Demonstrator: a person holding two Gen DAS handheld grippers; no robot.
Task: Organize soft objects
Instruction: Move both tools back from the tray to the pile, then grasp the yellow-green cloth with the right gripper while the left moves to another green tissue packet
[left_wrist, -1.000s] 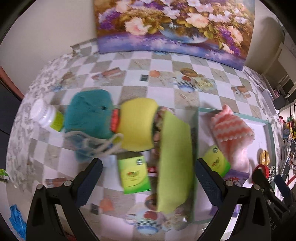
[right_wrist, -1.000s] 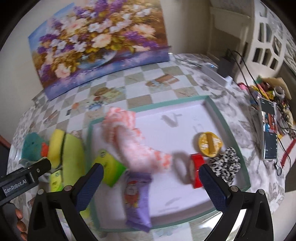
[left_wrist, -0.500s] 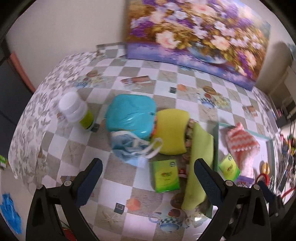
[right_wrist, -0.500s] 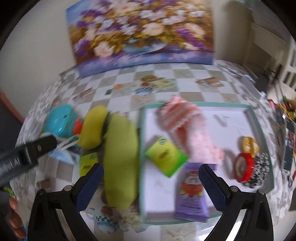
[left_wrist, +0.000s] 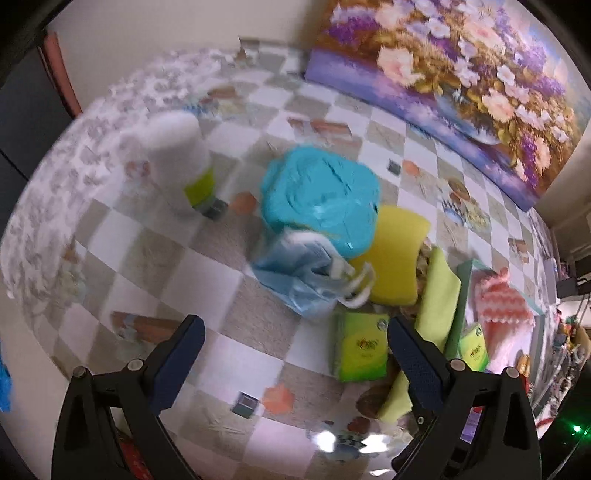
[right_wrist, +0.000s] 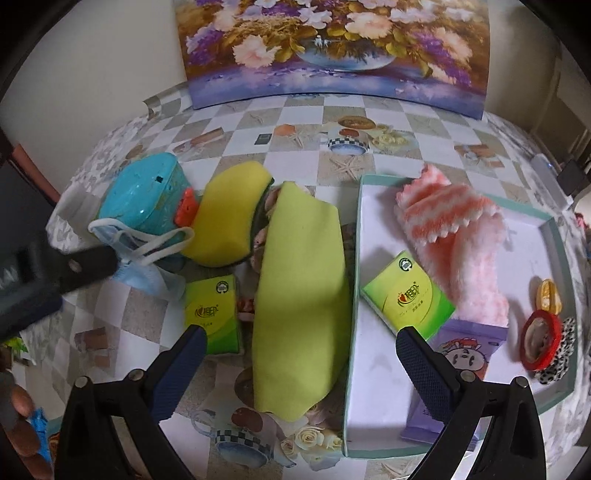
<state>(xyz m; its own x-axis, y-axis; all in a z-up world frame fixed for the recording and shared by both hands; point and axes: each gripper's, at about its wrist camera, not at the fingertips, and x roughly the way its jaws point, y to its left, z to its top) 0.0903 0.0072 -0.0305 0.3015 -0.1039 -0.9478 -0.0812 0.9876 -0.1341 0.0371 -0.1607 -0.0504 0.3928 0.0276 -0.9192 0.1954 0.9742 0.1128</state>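
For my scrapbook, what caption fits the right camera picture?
Open right gripper above lime cloth beside white tray.

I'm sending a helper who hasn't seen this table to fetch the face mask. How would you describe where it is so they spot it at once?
Start at the white tray and look left, past the lime cloth and the yellow sponge, to the shiny turquoise packet. The face mask lies against its near side. It is the only pale blue thing, with white ear loops.

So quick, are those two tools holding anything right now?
Left tool: open, holding nothing, above the tablecloth near the blue face mask.
Right tool: open, holding nothing, over the green cloth.
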